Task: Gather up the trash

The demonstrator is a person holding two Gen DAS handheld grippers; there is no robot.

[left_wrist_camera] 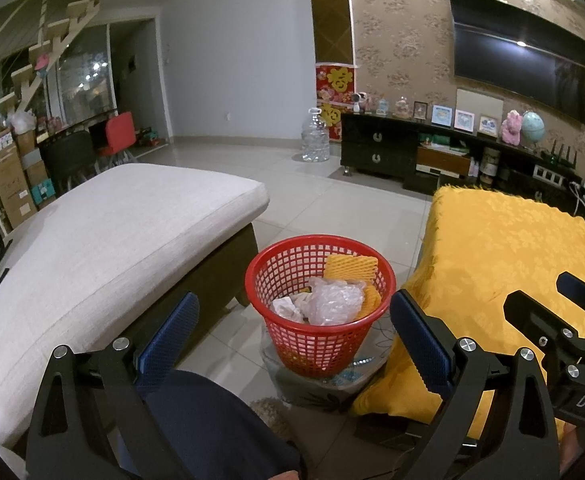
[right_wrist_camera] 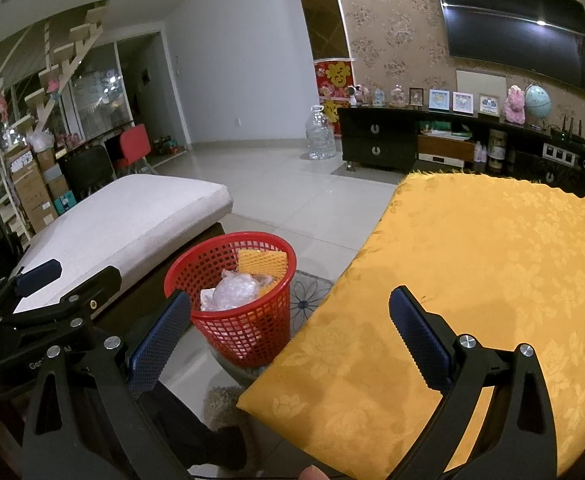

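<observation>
Right now both the left gripper (left_wrist_camera: 292, 336) and the right gripper (right_wrist_camera: 290, 326) are hanging with jaws spread wide and nothing between them, while the red mesh wastebasket (left_wrist_camera: 319, 304) is sitting on the floor between the beige cushion (left_wrist_camera: 104, 248) and the yellow cloth (right_wrist_camera: 472, 292). Inside, crumpled clear plastic (left_wrist_camera: 334, 300), white paper (left_wrist_camera: 286, 307) and yellow foam netting (left_wrist_camera: 350, 267) are looking light, soft and crushable. Pinching a raised fold of any piece, or the basket's stiff rim, is probably the surest hold.

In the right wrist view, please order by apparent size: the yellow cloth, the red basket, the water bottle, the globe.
1. yellow cloth
2. red basket
3. water bottle
4. globe

Bottle and globe stand farther away, so their true sizes are unsure.
</observation>
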